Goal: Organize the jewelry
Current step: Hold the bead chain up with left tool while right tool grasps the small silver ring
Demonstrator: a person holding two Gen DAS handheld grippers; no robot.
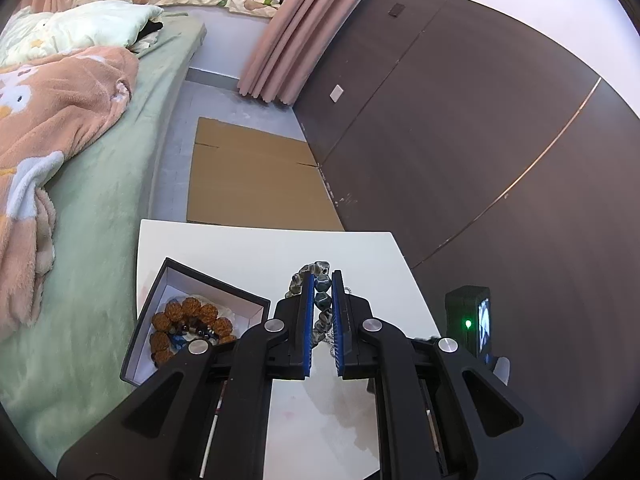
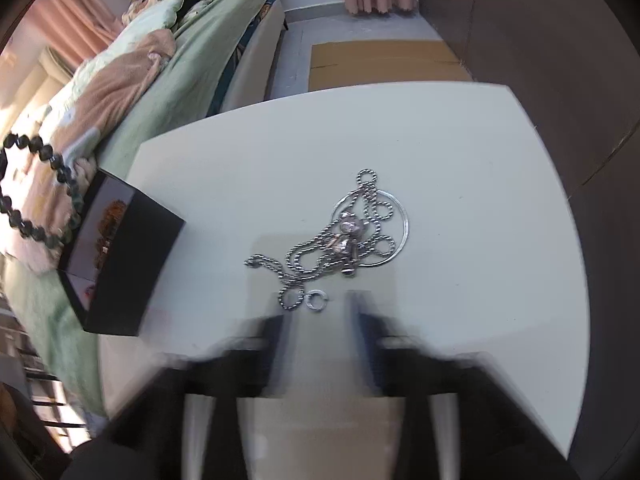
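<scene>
Left gripper (image 1: 322, 280): jaws clamped on a dark faceted bead bracelet (image 1: 322, 300), held up off the bench (image 1: 248, 252). In the right wrist view the bracelet (image 2: 38, 152) hangs in the air to the left, above the box.

Right gripper (image 2: 316, 312): motion-blurred, jaws apart, nothing between them, over the bench just short of the jewelry pile.

Pile near bench centre: twisted silver rope chain (image 2: 304, 260), thin wire hoop (image 2: 396, 216), small ring (image 2: 315, 301) just beside the chain.

Black cardboard box (image 1: 208, 280), open, white lining, sits at the bench's left edge beside the bed (image 1: 120, 208); brown knobbly seed beads (image 1: 188, 320) lie inside it.

Bench top smooth and white; far and right parts bare. Dark panelled wall (image 1: 460, 140) close along its right edge. Flat cardboard sheet (image 1: 256, 176) on the floor past the far edge.
</scene>
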